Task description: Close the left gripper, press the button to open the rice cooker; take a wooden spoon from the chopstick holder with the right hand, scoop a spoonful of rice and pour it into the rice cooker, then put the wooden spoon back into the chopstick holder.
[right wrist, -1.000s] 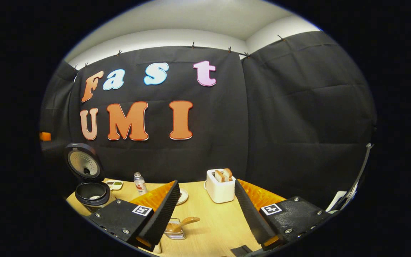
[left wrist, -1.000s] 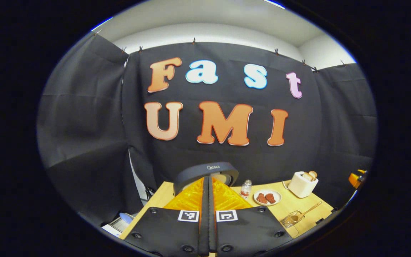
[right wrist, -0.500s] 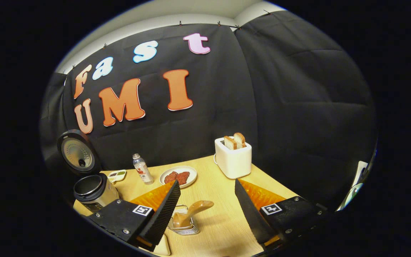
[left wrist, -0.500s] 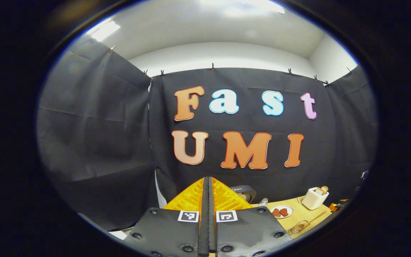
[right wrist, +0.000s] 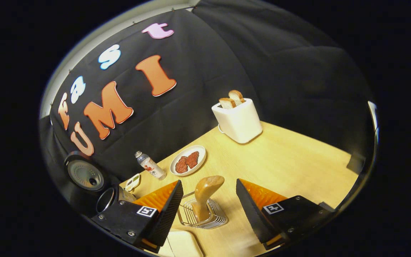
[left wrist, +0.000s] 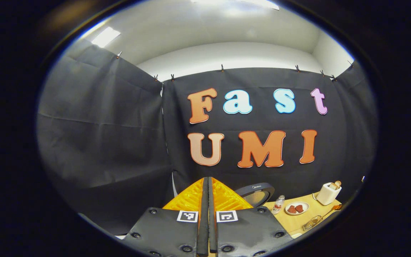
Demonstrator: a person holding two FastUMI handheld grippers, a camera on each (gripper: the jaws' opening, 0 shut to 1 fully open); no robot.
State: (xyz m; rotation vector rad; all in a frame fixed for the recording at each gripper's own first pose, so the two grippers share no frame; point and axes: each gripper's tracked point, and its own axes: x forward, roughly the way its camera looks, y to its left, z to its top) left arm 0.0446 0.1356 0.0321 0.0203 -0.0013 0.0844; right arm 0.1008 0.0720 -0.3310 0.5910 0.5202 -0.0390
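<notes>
A wooden spoon (right wrist: 208, 191) stands handle-up in the wire chopstick holder (right wrist: 217, 218) on the table. My right gripper (right wrist: 209, 184) is open, with the spoon's handle between its two fingers and untouched by either. The rice cooker (right wrist: 106, 200) stands at the far left with its lid (right wrist: 84, 175) raised. In the left gripper view my left gripper (left wrist: 208, 210) is shut on nothing, held high and aimed at the wall. The cooker lid (left wrist: 256, 192) shows just right of its fingers. The holder (left wrist: 310, 224) lies far off to the right.
A small bottle (right wrist: 150, 166), a white plate of red meat pieces (right wrist: 188, 165) and a white toaster with bread (right wrist: 237, 119) stand behind the holder. A small dish (right wrist: 132, 182) sits by the cooker. A pale container (right wrist: 182, 243) lies under the right gripper.
The right gripper has dropped and tilted toward the holder, and the spoon handle now sits between its open fingers. The left gripper has pulled up and back, still shut.
</notes>
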